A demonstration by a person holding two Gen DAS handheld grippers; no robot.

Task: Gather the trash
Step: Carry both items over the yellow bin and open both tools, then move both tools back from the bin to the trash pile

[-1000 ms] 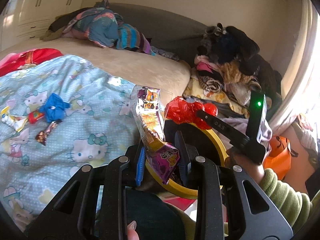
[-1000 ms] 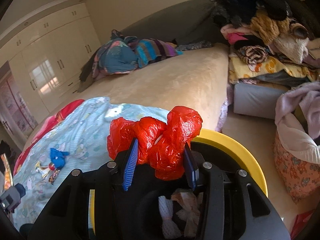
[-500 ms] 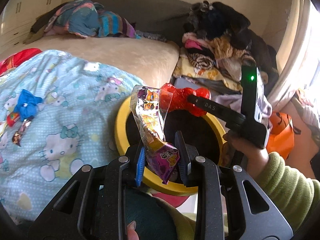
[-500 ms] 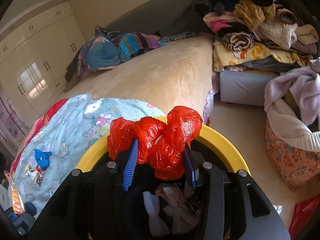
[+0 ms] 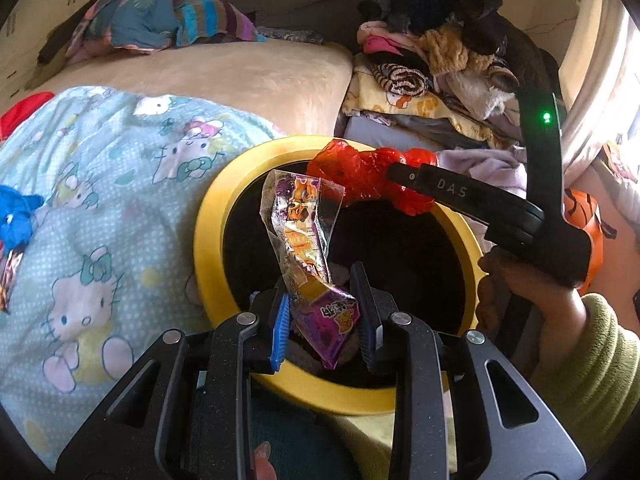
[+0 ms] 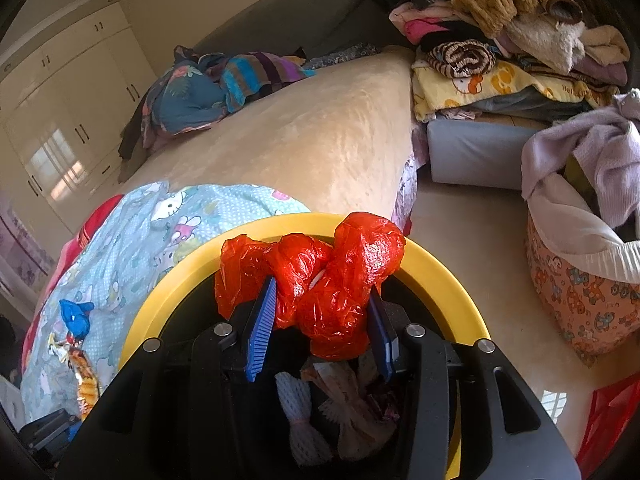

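Two held scraps, snack wrapper [image 5: 308, 256] and red bag [image 6: 316, 280], over yellow-rimmed bin [image 5: 208, 216]

Both grippers are black speckled plastic with silver screws and blue ribbed pads [image 6: 262, 334]. The right gripper [image 5: 404, 178] bears "DAS" lettering and a green light. Olive ribbed sleeve [image 5: 596, 360].

A crinkled purple snack wrapper [image 5: 308, 256] and red plastic bag [image 6: 320, 280] hang over the yellow-rimmed bin [image 5: 208, 216].

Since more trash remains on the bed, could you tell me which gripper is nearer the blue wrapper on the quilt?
Left. The left gripper is beside the quilt holding the blue wrapper; the right gripper is across the bin.
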